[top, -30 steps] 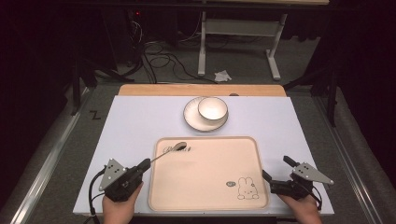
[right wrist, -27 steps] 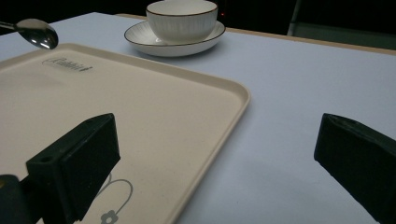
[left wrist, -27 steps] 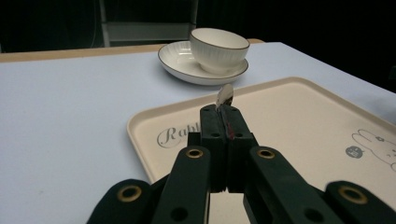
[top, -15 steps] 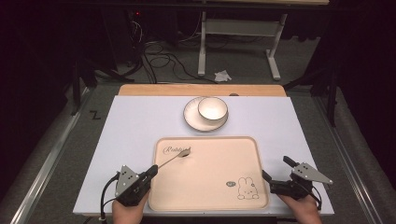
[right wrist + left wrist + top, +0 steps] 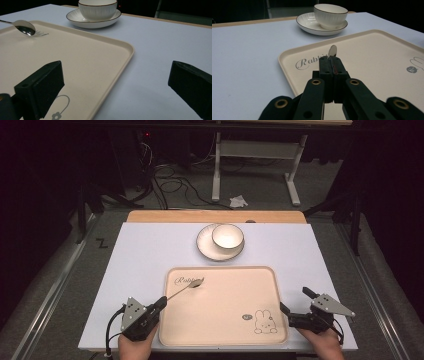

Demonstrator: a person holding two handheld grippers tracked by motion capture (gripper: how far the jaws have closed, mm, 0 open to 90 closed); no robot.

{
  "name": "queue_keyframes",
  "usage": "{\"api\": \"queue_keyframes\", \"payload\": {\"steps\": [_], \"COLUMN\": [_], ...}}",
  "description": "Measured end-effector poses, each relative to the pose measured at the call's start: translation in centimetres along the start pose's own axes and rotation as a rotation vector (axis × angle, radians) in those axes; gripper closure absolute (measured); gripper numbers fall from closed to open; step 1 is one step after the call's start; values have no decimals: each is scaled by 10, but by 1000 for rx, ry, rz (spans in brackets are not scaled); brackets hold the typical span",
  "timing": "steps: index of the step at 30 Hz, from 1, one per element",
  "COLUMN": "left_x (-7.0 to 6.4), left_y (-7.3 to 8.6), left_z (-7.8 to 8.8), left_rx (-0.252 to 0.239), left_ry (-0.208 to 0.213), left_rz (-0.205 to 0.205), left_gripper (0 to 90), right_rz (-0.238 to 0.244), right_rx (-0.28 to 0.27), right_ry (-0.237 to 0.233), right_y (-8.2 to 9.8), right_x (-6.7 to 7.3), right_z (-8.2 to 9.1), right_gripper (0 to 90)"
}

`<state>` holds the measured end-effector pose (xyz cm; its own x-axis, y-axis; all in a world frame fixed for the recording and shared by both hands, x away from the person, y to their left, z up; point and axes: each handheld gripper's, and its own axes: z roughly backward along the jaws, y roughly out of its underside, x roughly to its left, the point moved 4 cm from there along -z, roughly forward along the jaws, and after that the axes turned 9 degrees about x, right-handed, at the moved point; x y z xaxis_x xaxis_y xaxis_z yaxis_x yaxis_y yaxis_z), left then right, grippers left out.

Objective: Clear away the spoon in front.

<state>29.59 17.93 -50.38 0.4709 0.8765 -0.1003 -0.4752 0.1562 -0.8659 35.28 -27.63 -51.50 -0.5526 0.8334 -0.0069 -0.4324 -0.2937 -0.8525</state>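
My left gripper (image 5: 161, 302) is at the tray's near left edge, shut on the handle of a metal spoon (image 5: 186, 289). In the left gripper view the closed jaws pinch the handle at the gripper's tip (image 5: 330, 59), and the spoon's bowl (image 5: 333, 50) points ahead, low over the "Rabbit" lettering. The cream tray (image 5: 225, 320) lies in the middle of the white table. My right gripper (image 5: 295, 300) rests at the tray's near right corner, open, with nothing between its fingers (image 5: 42, 83). Its view shows the spoon (image 5: 25, 27) far left above the tray (image 5: 75, 57).
A white cup (image 5: 227, 235) stands on a saucer (image 5: 206, 247) beyond the tray's far edge, also seen as cup (image 5: 330, 14) and cup (image 5: 97, 8). A rabbit drawing (image 5: 262, 321) marks the tray's near right corner. White table (image 5: 145, 255) surrounds the tray; cables and a stand lie beyond.
My left gripper has shifted a little to the right, up against the tray's left edge, carrying the spoon with it. The right gripper has stayed put.
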Motion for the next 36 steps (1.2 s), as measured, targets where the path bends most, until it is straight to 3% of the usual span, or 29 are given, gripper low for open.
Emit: {"api": "queue_keyframes", "payload": {"steps": [19,29,36], "left_x": [2,0,-5], "left_y": [9,16,21], "left_z": [-3,-4,-11], "left_rx": [51,98,142], "left_ry": [7,-1,-3], "left_rz": [8,-2,-30], "left_gripper": [892,891,891], "right_rz": [2,5,3], "right_rx": [-1,2,1], "right_ry": [0,1,1], "right_y": [0,0,0], "right_x": [0,0,0], "right_z": [0,0,0], "right_gripper": [9,9,9]}}
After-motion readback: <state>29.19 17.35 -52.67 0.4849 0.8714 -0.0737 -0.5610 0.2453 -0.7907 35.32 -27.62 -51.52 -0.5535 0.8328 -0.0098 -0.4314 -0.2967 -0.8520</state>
